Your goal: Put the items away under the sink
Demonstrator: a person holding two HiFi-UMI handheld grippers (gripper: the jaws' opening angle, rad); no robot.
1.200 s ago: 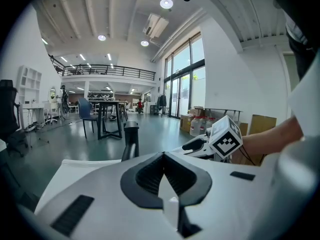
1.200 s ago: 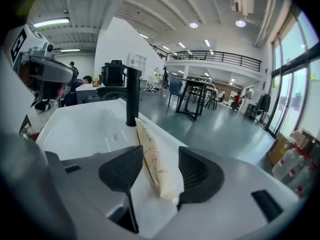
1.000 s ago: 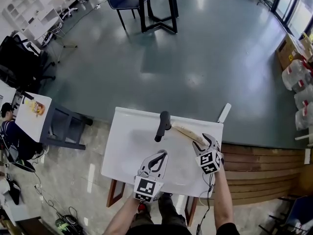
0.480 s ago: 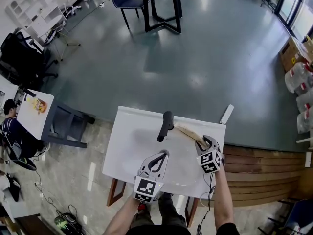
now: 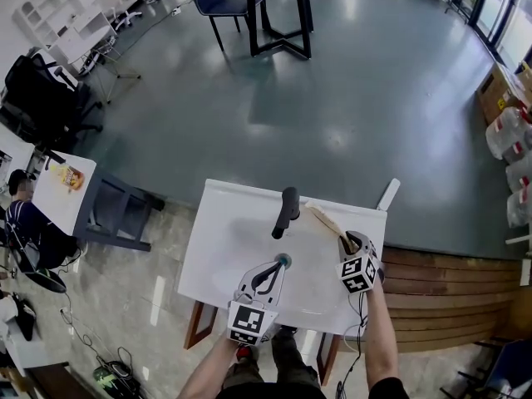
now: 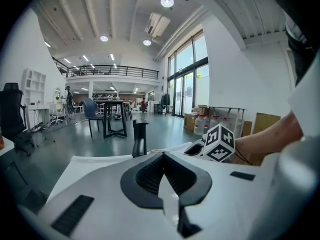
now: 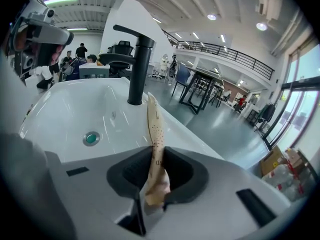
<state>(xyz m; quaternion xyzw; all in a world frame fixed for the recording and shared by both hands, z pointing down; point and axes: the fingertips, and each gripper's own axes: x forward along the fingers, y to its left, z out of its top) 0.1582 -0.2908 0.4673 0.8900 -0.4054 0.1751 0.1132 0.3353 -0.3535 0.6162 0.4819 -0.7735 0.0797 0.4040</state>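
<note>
Stretching toward the single black faucet (image 5: 286, 210), one long tan dotted packet (image 7: 154, 129) is pinched at its near end by the right gripper (image 7: 155, 156), whose jaws have just been closing on it, over the white sink's (image 5: 224, 231) right rim. One green drain (image 7: 90, 138) lies in the basin to its left. The left gripper (image 6: 162, 166), jaws pressed together and empty, hovers over the basin.

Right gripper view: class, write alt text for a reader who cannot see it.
The right gripper has jaws that have just been closing and now clamp a tan speckled packet, which stands on edge. Beyond it lie a white sink with a green drain plug and a black faucet, with an open hall behind.
</note>
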